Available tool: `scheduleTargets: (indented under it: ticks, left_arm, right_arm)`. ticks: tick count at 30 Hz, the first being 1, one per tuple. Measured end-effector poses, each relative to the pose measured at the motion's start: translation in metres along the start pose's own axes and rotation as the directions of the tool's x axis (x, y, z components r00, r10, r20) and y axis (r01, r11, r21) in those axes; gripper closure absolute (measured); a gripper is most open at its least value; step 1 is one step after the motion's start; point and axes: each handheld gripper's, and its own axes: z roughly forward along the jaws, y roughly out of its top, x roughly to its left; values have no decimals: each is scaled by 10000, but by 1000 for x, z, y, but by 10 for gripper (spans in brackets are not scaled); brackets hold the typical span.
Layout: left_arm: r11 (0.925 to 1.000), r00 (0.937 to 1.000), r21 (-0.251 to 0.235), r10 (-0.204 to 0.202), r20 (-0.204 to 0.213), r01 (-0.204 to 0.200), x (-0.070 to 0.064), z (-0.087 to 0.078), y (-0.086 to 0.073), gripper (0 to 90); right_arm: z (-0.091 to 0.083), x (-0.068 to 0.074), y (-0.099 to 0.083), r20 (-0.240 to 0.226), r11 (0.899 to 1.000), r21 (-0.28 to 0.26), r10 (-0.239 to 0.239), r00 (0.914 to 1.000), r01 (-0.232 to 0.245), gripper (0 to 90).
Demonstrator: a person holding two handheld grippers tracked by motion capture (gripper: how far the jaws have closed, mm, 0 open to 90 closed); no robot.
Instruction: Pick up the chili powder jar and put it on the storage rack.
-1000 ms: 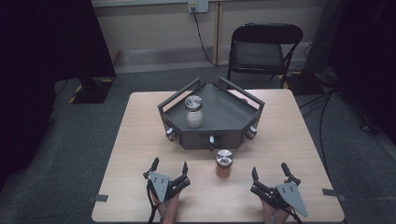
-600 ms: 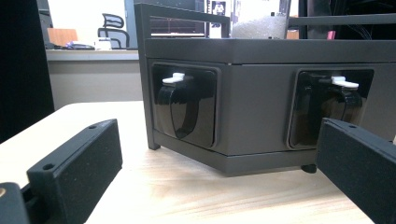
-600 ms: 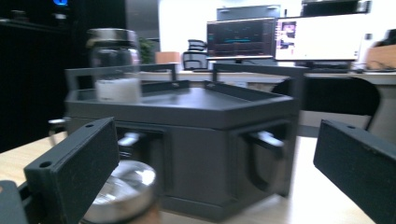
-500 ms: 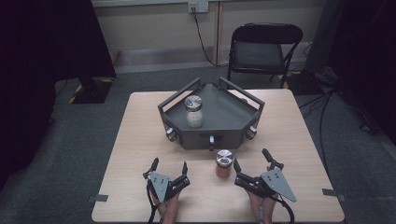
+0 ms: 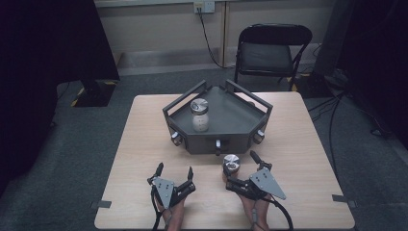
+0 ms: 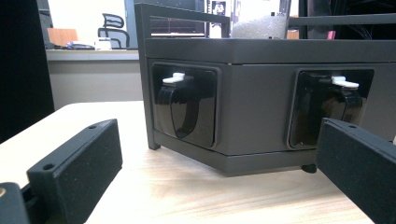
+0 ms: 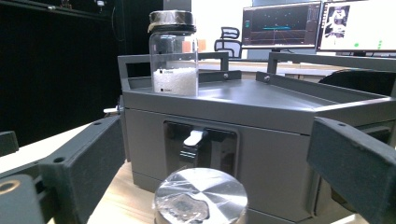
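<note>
On the worktop (image 5: 144, 144) sits a dark tray (image 5: 240, 122) carrying a capped glass jar (image 5: 199, 114); just before it stands a small silver-lidded jar (image 5: 231, 165), flanked by the right gripper (image 5: 239, 174), jaws open, apparently positioned for grasping. Left gripper (image 5: 174, 171) rests apart, jaws open.

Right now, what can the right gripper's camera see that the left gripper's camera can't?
The right gripper view alone shows the small jar with the silver lid low between that gripper's open jaws, the glass bottle of white powder standing on the dark tray, and lit computer screens behind. The left gripper view alone shows two recessed black latches with white tips in the tray's side wall and a distant office chair. Both share the tray, the wooden table, and a pair of wide-open black jaws.
</note>
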Motion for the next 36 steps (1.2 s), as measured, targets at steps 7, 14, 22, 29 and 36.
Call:
scheduleTargets:
  ticks: [7, 14, 22, 29, 36]
  left_arm:
    - [10000, 10000, -2, -1, 0, 1, 0, 0, 0, 5]
    - [10000, 10000, -2, -1, 1, 1, 0, 0, 0, 5]
    - [10000, 10000, -6, 1, 5, -1, 0, 0, 0, 5]
    - [10000, 10000, -5, -1, 6, 1, 0, 0, 0, 5]
    - [10000, 10000, -9, -2, 59, 2, 1, 0, 0, 5]
  right_arm:
    - [3, 2, -3, -69, 9998, 217, -6, 10000, 7, 85]
    - [8, 4, -11, -126, 9982, 601, -3, 9999, 10, 179]
    - [11, 6, -19, 52, 9965, 836, 64, 10000, -69, 234]
    - [13, 5, -21, 12, 9944, 1045, 144, 9999, -145, 258]
    - [16, 4, -21, -40, 9920, 1245, 230, 9997, -223, 296]
